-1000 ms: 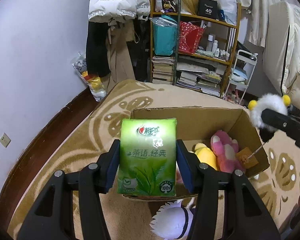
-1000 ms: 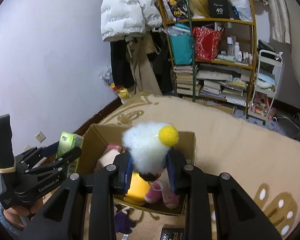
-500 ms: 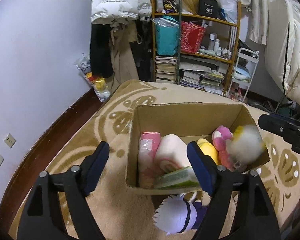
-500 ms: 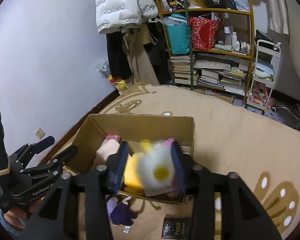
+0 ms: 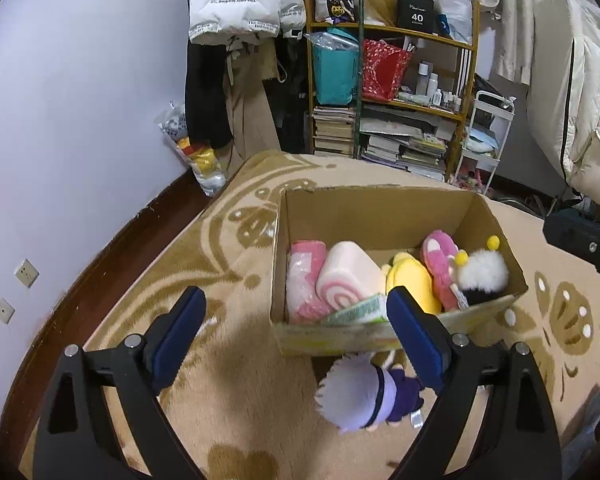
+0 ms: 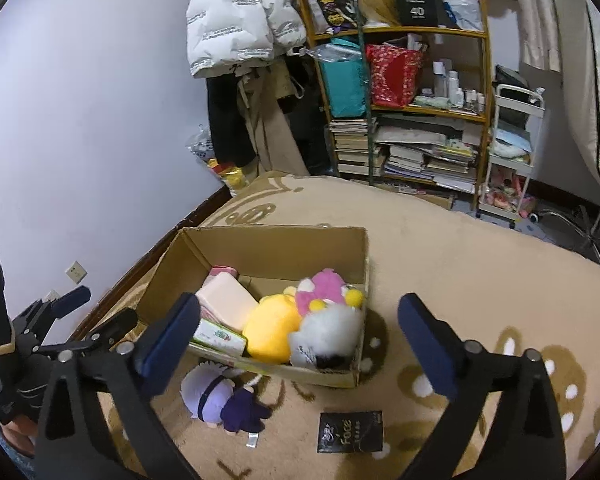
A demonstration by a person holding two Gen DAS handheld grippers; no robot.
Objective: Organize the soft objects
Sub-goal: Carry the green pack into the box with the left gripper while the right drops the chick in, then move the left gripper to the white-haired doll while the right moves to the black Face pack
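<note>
A cardboard box stands on the rug. In it lie a green tissue pack, a white fluffy bee toy, a yellow plush, a pink plush, a pink roll cushion and a pink towel. A purple-haired doll lies on the rug in front of the box. My left gripper is open and empty above the box's near left corner. My right gripper is open and empty above the box's near side.
A black "Face" packet lies on the rug near the box. A cluttered shelf with books, hanging coats and a white trolley stand at the back. The left gripper's body shows at the right wrist view's left edge.
My left gripper opened and let the green tissue pack fall into the box. My right gripper opened and dropped the white bee toy into the box. Both grippers now stand wide open.
</note>
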